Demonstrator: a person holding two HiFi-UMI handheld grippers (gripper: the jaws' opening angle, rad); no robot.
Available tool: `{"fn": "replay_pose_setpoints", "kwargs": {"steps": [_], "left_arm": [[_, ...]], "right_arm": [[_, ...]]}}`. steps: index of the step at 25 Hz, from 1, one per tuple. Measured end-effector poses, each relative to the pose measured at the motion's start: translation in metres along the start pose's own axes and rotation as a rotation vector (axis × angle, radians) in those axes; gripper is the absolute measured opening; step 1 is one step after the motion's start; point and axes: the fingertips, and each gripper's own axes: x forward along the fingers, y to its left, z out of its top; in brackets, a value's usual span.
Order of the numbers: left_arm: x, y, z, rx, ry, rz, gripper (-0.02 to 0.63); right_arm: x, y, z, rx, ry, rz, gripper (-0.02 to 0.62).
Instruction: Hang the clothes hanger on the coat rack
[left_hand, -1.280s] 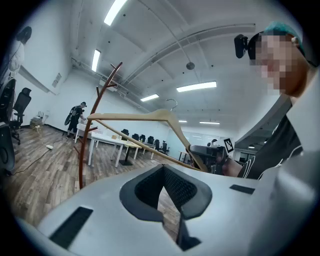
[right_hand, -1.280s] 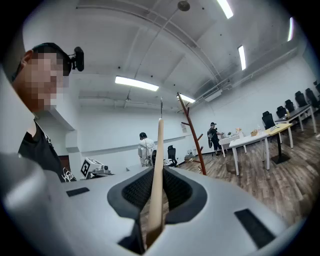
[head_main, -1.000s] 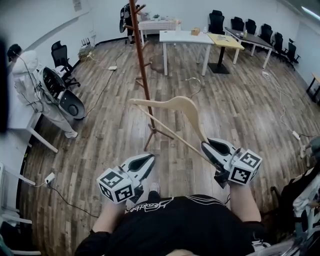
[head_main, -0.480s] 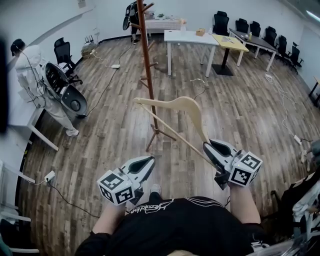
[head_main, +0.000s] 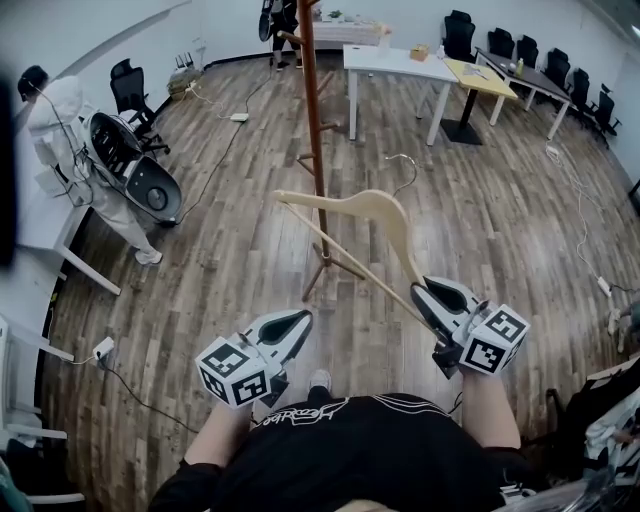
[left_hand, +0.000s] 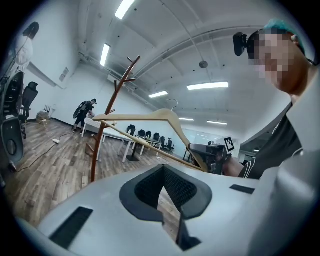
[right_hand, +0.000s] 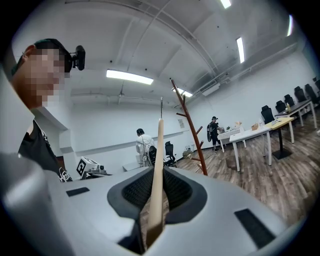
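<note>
A pale wooden clothes hanger (head_main: 350, 205) with a wire hook juts forward and left from my right gripper (head_main: 424, 290), which is shut on one end of it. In the right gripper view the hanger (right_hand: 158, 170) stands upright between the dark pads. The brown wooden coat rack (head_main: 313, 130) rises from the floor just beyond the hanger's far arm, apart from it. It also shows in the left gripper view as the coat rack (left_hand: 102, 135), behind the hanger (left_hand: 160, 116). My left gripper (head_main: 303, 316) hangs low at the left, shut and holding nothing.
White tables (head_main: 395, 65) and a yellow table (head_main: 470, 75) with black office chairs stand at the back. A white desk with draped gear (head_main: 70, 130) lines the left wall. A person (head_main: 280, 15) stands far behind the rack. Cables trail over the wood floor.
Both grippers and the hanger have moved forward towards the coat rack, which now stands closer and larger in the head view. The grip on the hanger is unchanged.
</note>
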Motion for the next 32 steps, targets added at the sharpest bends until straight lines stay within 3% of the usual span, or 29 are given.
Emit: {"fn": "replay_pose_setpoints", "kwargs": {"steps": [15, 32], "left_arm": [[0.011, 0.179, 0.073, 0.015, -0.047, 0.021, 0.006], [0.048, 0.251, 0.121, 0.054, -0.075, 0.012, 0.006]], "right_arm": [[0.171, -0.055, 0.061, -0.103, -0.015, -0.018, 0.08], [0.247, -0.109, 0.109, -0.131, -0.04, -0.004, 0.08]]}}
